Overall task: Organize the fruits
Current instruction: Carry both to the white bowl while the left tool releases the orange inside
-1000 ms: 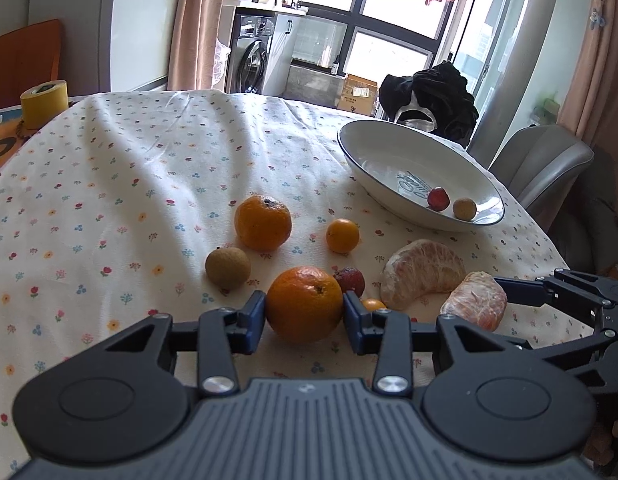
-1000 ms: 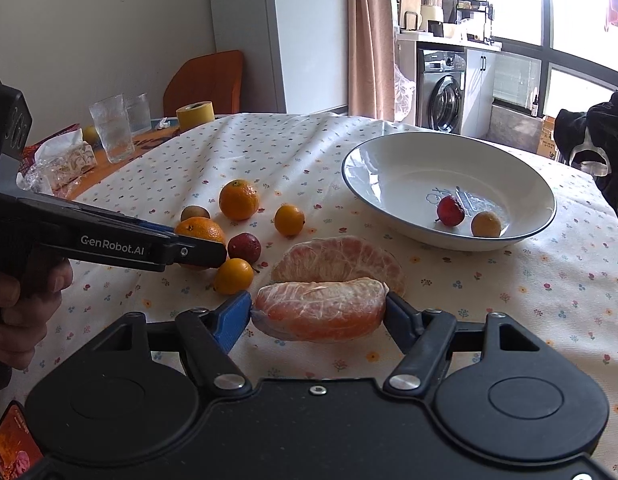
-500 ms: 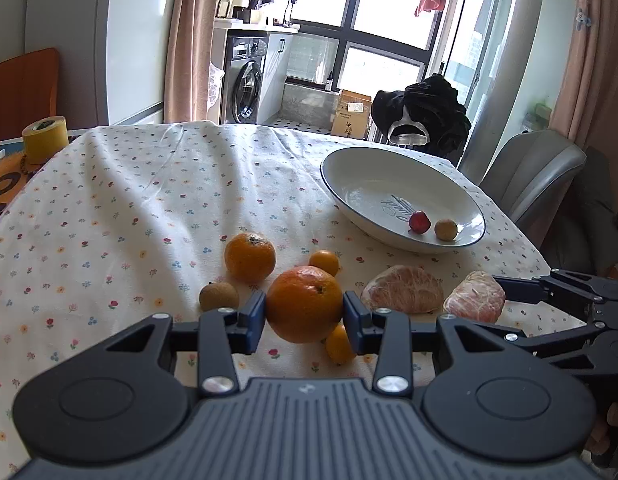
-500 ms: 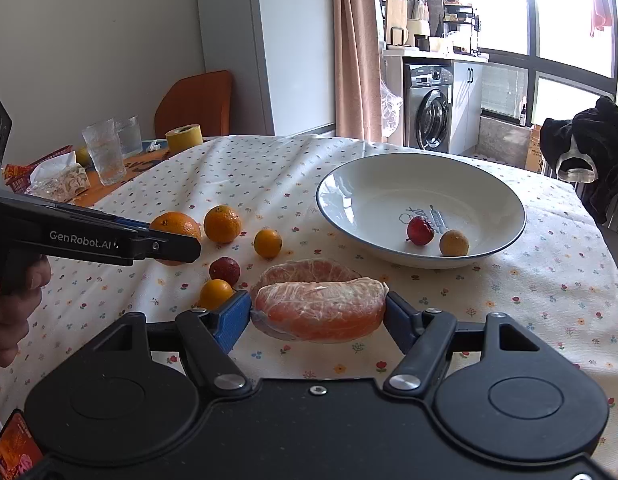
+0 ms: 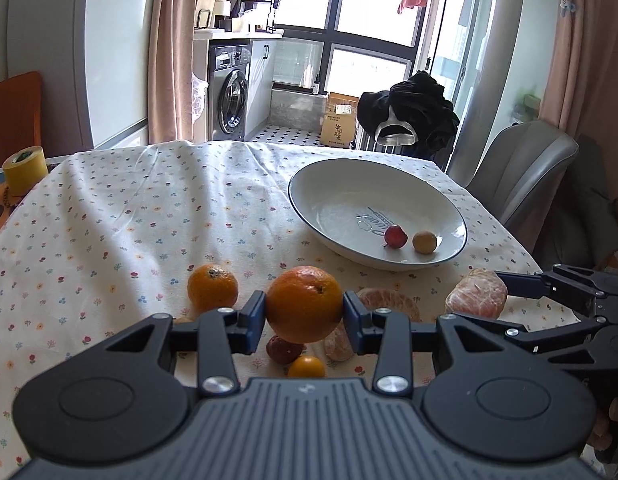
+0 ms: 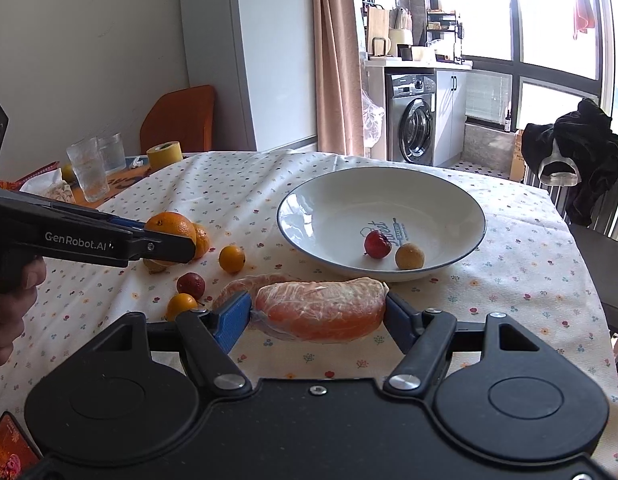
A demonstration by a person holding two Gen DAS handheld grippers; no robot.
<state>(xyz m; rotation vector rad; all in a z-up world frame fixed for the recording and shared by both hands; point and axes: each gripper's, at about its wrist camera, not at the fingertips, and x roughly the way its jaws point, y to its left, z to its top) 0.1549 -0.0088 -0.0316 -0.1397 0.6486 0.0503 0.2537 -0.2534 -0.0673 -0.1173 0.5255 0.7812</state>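
While the left gripper (image 5: 304, 312) clamps an orange (image 5: 303, 303), the right gripper (image 6: 319, 314) grips a peeled segment (image 6: 320, 309).

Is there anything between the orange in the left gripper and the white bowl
Nothing visible does. The orange, clamped in the left hand-held gripper, is above the table; between it and the white bowl lies only bare tablecloth.

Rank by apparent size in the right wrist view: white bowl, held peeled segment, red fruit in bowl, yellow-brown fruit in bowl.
1. white bowl
2. peeled segment, though it sits nearest the camera, which enlarges it
3. red fruit and yellow-brown fruit: near alike, unranked
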